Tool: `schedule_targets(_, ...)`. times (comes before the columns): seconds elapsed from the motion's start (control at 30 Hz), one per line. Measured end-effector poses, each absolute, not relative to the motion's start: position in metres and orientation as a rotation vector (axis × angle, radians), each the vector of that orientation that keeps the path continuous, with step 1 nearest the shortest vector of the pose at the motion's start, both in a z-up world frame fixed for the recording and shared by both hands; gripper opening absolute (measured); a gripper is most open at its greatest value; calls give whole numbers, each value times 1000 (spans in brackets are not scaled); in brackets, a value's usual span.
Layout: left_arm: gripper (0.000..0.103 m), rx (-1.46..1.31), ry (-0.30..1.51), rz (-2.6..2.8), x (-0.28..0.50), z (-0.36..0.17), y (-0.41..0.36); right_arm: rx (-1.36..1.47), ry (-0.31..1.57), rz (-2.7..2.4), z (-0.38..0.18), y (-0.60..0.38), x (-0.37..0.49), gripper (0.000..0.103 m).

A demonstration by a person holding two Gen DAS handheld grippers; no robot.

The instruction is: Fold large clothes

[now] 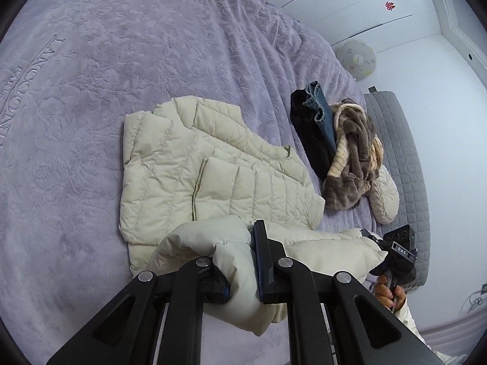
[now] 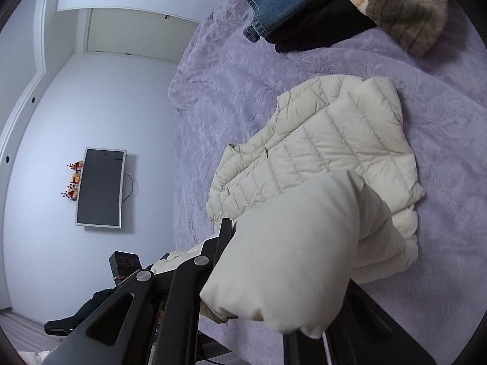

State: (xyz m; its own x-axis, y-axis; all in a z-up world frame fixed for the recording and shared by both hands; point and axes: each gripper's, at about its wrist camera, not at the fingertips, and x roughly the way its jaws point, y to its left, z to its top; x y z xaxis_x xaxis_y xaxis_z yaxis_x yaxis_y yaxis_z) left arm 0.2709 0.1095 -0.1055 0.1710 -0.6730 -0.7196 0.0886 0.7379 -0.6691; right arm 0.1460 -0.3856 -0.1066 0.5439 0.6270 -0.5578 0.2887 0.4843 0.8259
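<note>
Two grippers, left gripper (image 1: 242,261) and right gripper (image 2: 274,273), fingers clamped on cream puffer jacket (image 1: 213,164), lifted hem, lilac bedspread (image 1: 121,45).

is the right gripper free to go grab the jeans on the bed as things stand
Probably not yet. The right gripper is shut on a fold of the cream puffer jacket, as is the left gripper. The jeans lie beyond the jacket, partly under a dark garment; nothing else blocks the way.
</note>
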Motion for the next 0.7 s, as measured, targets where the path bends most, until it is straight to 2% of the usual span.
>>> schedule_targets(0.4, 13, -481, 1310, -478, 336, -171, 85, 1046, 1082, 158, -177, -402, 224, 12)
schedule_targets(0.7, 14, -415, 1238, -397, 356, -183, 69, 1042, 1071, 128, -205, -411, 251, 12)
